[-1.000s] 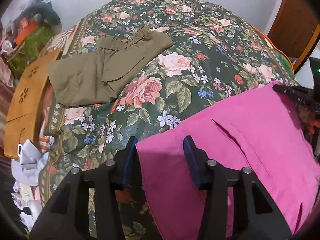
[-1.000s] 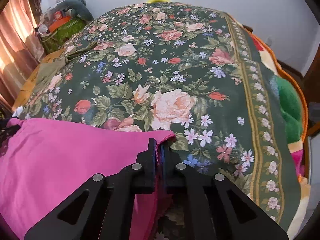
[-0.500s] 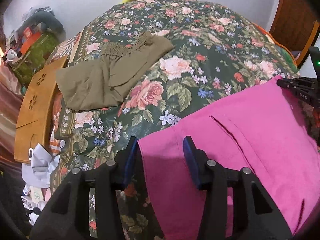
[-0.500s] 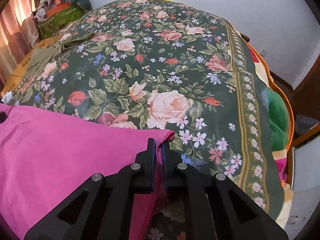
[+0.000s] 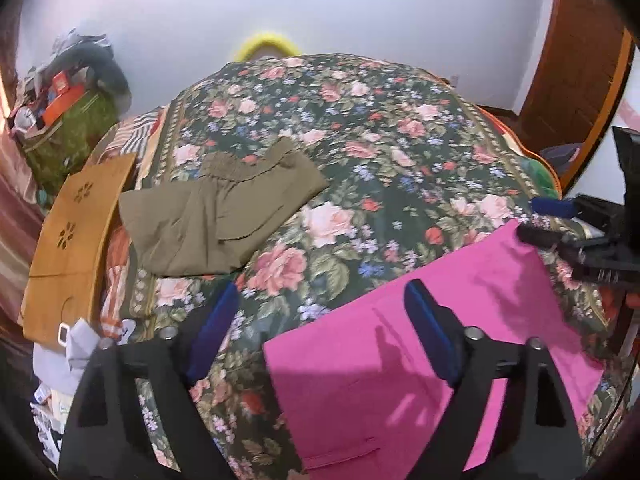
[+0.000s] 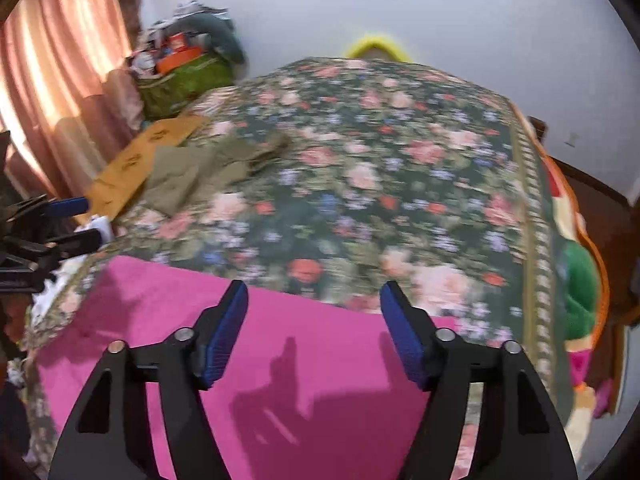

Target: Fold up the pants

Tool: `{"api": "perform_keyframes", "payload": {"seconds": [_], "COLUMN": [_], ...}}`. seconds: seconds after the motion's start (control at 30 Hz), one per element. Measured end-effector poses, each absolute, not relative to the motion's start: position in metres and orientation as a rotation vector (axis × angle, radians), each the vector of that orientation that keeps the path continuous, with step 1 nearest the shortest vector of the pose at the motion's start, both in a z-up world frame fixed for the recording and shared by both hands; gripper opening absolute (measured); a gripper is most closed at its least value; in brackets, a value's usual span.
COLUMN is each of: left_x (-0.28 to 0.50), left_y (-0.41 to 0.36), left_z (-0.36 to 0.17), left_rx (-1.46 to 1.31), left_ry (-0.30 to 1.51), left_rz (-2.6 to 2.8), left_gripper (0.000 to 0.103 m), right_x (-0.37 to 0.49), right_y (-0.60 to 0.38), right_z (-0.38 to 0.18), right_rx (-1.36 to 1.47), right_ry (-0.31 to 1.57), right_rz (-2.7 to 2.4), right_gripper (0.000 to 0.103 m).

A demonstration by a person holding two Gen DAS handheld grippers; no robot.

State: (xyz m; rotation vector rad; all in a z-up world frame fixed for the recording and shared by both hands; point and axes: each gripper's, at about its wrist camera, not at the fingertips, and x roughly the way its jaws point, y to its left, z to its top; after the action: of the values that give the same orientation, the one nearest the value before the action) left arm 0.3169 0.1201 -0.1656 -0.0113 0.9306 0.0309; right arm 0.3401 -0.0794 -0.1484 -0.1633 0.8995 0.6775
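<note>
Both corners of the pink pants (image 5: 420, 364) have just been let go: left gripper (image 5: 320, 332) and right gripper (image 6: 314, 332) jaws have just been opening, now spread, empty, above the cloth. It lies flat on the bed (image 5: 360, 152), nearer than the olive pants (image 5: 216, 216), so this fold looks laid; whether more folds remain I cannot tell

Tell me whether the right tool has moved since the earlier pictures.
Yes. The right tool has lifted up and back off the pink pants; its jaws have just been opening with nothing between them, and more wall shows above the bed.
</note>
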Motion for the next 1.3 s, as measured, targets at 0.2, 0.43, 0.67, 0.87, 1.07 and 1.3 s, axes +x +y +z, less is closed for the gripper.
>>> {"api": "perform_keyframes", "payload": {"seconds": [0.2, 0.43, 0.67, 0.87, 1.07, 1.3], "left_x": [0.331, 0.341, 0.334, 0.311, 0.286, 0.263], "left_y": [0.109, 0.120, 0.118, 0.103, 0.098, 0.105], "left_z": [-0.189, -0.234, -0.245, -0.234, -0.229, -0.223], "left_rx": [0.035, -0.009, -0.016, 0.089, 0.098, 0.005], "left_ry": [1.008, 1.161, 1.195, 1.164, 1.150, 1.149], "left_rz": [0.015, 0.014, 0.000, -0.024, -0.017, -0.002], "left_gripper": [0.090, 0.090, 0.091, 0.091, 0.092, 0.092], "right_x": [0.330, 0.339, 0.331, 0.315, 0.290, 0.268], "right_y": [-0.040, -0.022, -0.030, -0.042, -0.064, -0.089], "right_z": [-0.170, -0.219, -0.226, -0.223, -0.215, -0.205], "right_rx": [-0.200, -0.193, -0.172, -0.193, -0.192, -0.183], "right_ry": [0.979, 1.194, 1.236, 1.231, 1.218, 1.193], "right_rz": [0.775, 0.793, 0.814, 0.830, 0.812, 0.791], "right_gripper": [0.078, 0.078, 0.082, 0.088, 0.088, 0.088]}}
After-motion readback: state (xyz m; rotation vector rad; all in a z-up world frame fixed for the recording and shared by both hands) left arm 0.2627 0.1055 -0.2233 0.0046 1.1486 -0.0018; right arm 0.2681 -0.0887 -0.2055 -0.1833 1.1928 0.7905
